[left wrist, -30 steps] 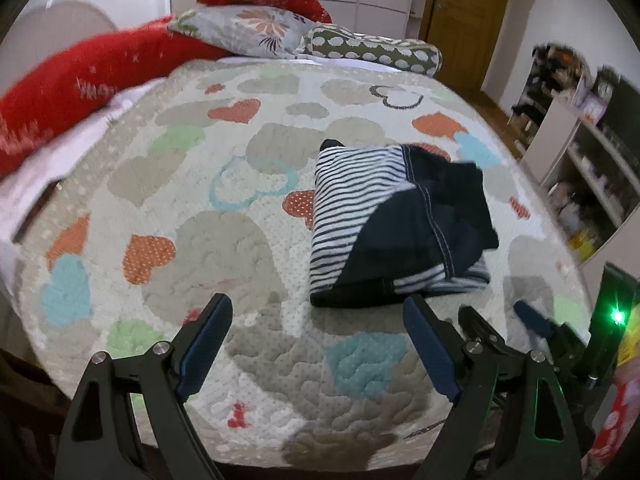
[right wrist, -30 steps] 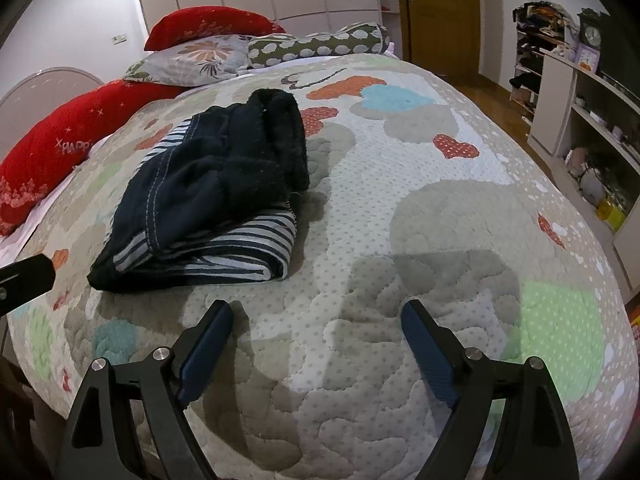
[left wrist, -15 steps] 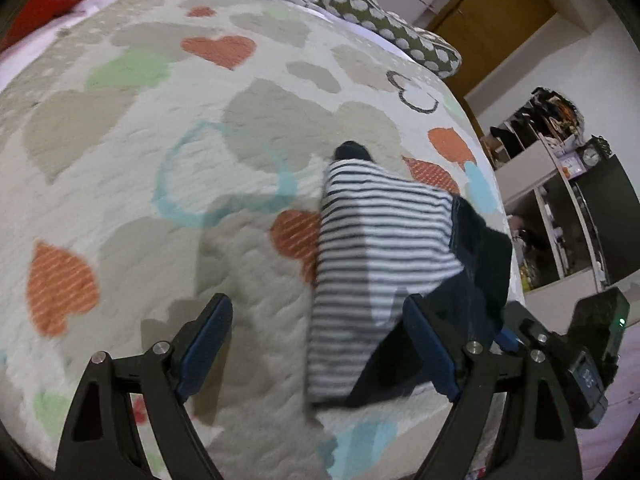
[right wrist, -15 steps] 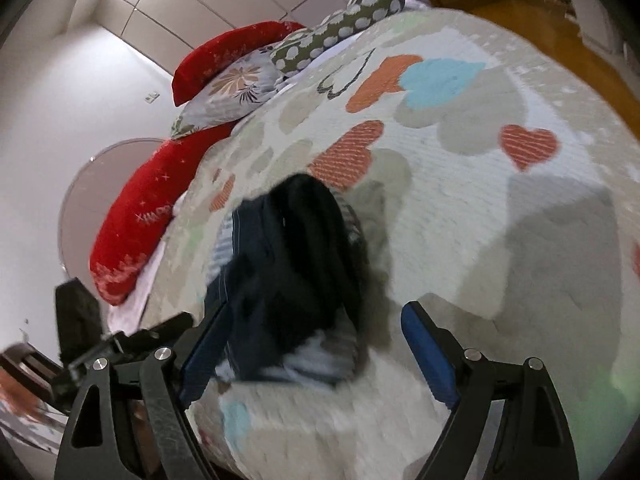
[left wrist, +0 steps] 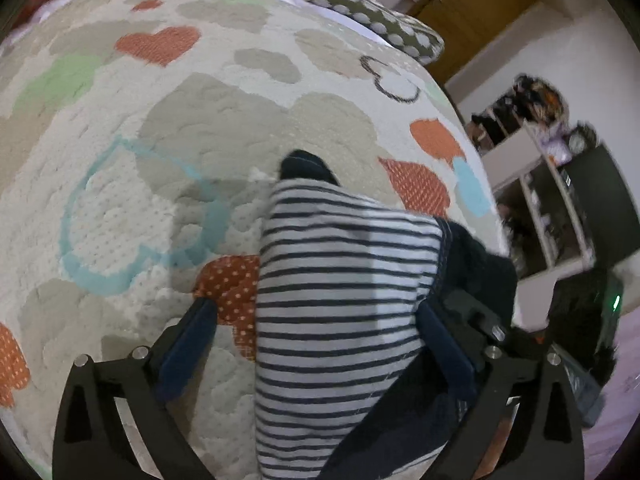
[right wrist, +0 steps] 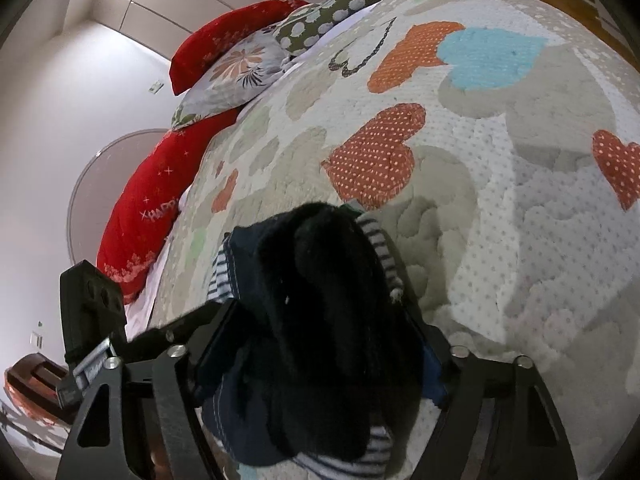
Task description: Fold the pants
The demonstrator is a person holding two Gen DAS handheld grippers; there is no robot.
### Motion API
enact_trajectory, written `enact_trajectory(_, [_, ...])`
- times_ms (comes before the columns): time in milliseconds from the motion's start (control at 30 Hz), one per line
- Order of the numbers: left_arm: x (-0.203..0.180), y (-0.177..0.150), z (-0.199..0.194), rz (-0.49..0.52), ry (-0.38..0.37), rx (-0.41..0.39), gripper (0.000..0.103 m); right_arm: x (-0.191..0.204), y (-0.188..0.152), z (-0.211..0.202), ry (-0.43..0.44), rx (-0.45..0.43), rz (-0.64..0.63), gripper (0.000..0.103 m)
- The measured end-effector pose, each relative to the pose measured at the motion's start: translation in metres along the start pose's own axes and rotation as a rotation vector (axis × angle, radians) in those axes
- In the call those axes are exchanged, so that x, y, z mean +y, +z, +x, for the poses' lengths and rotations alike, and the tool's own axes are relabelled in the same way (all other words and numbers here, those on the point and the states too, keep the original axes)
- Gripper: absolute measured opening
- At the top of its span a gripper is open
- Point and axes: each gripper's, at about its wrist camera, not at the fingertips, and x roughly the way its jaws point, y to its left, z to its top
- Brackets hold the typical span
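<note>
The folded pants [left wrist: 340,300] lie on the quilt [left wrist: 140,200] of the bed, near its front edge; the near end is cut off by the bottom of both views. In the left wrist view the striped side is seen between the fingers of the left tongs [left wrist: 316,344], which are spread wide; the right finger [left wrist: 448,352] sits against the dark part of the cloth, the left finger [left wrist: 188,344] is over bare quilt, so nothing is gripped. In the right wrist view the dark bulk of the pants [right wrist: 320,320] covers most of the right tongs [right wrist: 316,344]; both finger pads are largely hidden, and whether the cloth is clamped cannot be told. The other tool's body [right wrist: 88,300] is partly seen at left. Pillows [right wrist: 240,64] are stacked at the head of the bed. Shelves [left wrist: 552,200] are blurred at right.
</note>
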Motion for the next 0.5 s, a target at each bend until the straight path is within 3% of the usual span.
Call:
enact_trajectory(67, [-0.009,-0.001,0.0,0.045,-0.023,0.003,0.055,-0.002,0.001,0.002,-0.017,0.012,0.009,0.053])
enact_trajectory(100, [-0.012,-0.001,-0.002,0.049,-0.04,0.009,0.052,-0.003,0.002,0.002,-0.01,0.018,0.017,0.046])
enact_trajectory(167, [-0.016,0.0,-0.009,0.043,-0.058,-0.007,0.037,-0.002,0.003,-0.002,-0.001,0.032,0.017,0.042])
enact_trajectory(333, [-0.016,0.011,-0.022,0.03,-0.08,-0.027,0.036,0.015,0.013,-0.011,0.003,0.02,-0.027,0.039])
enact_trajectory(500, [-0.005,0.041,-0.022,-0.02,-0.097,-0.035,0.035,0.035,0.035,-0.009,0.012,0.01,-0.078,0.038])
